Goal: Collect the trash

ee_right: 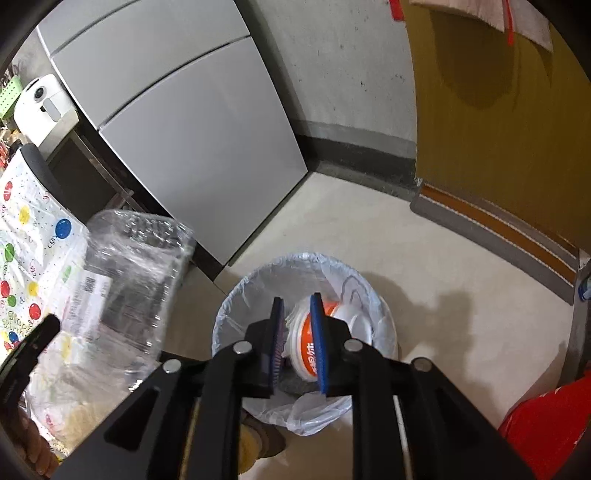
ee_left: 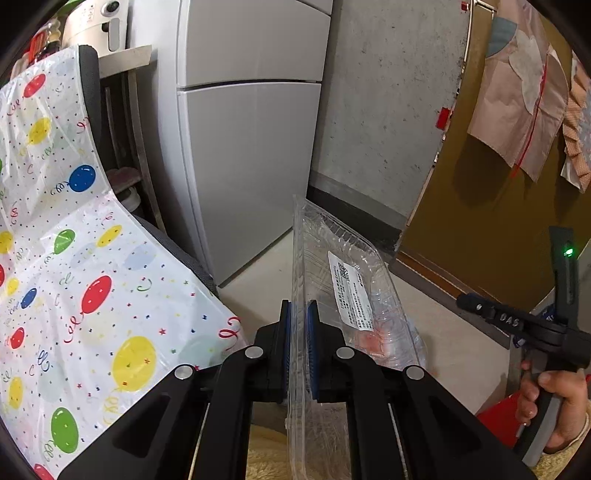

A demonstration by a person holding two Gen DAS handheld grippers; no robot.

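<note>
Left tool (ee_left: 298, 325) pinches a crinkly clear plastic tray (ee_left: 343, 280); right tool (ee_right: 298, 325), jaws parted, holds nothing.

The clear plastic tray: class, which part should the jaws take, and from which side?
Its thin side wall, approached edge-on from the near end. The clear plastic tray is wide and flimsy, so only a wall fits between the jaws; the left gripper holds it this way already.

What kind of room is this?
Probably a home kitchen corner: a grey fridge stands against a bare wall, a white appliance sits on a shelf beside it, and a lined bin stands on the floor.
</note>
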